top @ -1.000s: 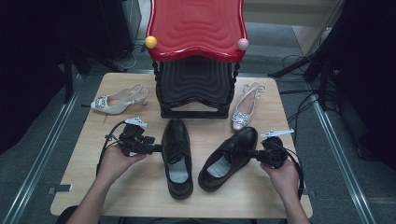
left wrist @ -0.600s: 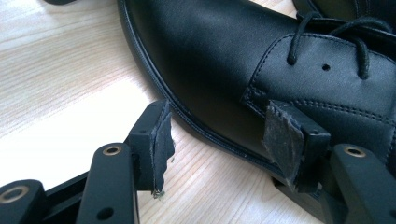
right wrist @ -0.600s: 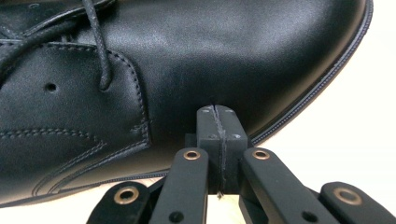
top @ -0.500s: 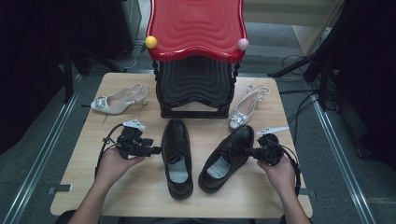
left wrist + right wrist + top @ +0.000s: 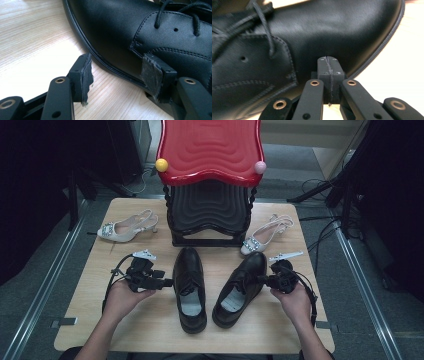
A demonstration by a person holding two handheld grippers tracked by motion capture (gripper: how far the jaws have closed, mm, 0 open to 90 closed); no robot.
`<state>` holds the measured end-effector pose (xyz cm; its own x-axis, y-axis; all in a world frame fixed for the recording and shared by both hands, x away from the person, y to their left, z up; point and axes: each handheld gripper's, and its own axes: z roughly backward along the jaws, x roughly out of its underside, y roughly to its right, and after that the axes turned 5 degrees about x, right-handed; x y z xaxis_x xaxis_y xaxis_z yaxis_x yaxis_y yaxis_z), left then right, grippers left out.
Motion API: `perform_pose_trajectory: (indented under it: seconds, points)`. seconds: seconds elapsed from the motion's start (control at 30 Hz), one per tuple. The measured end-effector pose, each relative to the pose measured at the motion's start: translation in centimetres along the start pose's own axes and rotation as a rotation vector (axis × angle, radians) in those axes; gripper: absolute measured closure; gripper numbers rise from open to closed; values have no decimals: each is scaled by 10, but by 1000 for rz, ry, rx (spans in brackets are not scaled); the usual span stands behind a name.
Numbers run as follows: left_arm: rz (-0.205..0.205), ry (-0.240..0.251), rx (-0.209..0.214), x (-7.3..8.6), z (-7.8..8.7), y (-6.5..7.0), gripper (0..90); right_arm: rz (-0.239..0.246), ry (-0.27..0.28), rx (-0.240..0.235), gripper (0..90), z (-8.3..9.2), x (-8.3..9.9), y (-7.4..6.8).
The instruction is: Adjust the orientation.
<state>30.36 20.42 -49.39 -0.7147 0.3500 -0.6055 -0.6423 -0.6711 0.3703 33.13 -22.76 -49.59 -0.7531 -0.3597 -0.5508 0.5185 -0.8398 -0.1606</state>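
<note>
On the counter, my right gripper [image 5: 264, 279] has nudged the right shoe [image 5: 239, 288] with jaws pressed together; my left gripper [image 5: 167, 282] waits spread beside the left shoe [image 5: 189, 287].

A stack of chairs [image 5: 210, 180] stands at the upper middle of the frame, at the far edge of the desk [image 5: 150, 330], its red seat on top with a yellow knob [image 5: 161, 165] and a pink knob [image 5: 260, 167] at the front corners. A pale slingback heel [image 5: 125, 227] lies at the left, another [image 5: 265, 236] right of the stack.
</note>
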Motion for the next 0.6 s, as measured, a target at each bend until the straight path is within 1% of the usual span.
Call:
perform_pose_trajectory:
  seconds: [0.03,0.07,0.17,0.2,0.23,0.3,0.4,0.43,0.57,0.6]
  points:
    - [-1,-3,-2,0,-1,0,420,-1,8,-13,900,0,-1,0]
    - [-2,-6,0,0,-1,1,419,-3,8,-11,900,0,-1,-1]
    - [-6,-9,3,-1,-3,1,420,17,-2,0,900,-1,-3,-3]
    - [-6,-9,4,-1,-3,1,420,17,-1,-7,900,0,-3,-2]
    - [-7,-8,1,-1,-2,1,420,9,15,-8,900,0,-3,1]
    - [-5,-4,4,-1,-1,1,420,-15,32,19,900,2,-4,8]
    - [-5,-4,5,-1,-2,0,420,-50,43,48,900,0,-9,21]
    - [-4,-4,3,-1,-2,0,420,-59,45,69,900,-2,-11,26]
    - [-3,-9,6,-1,-3,0,421,-92,30,127,900,-13,-19,41]
    - [-1,-8,6,-1,-3,0,421,-97,29,135,900,-17,-20,44]
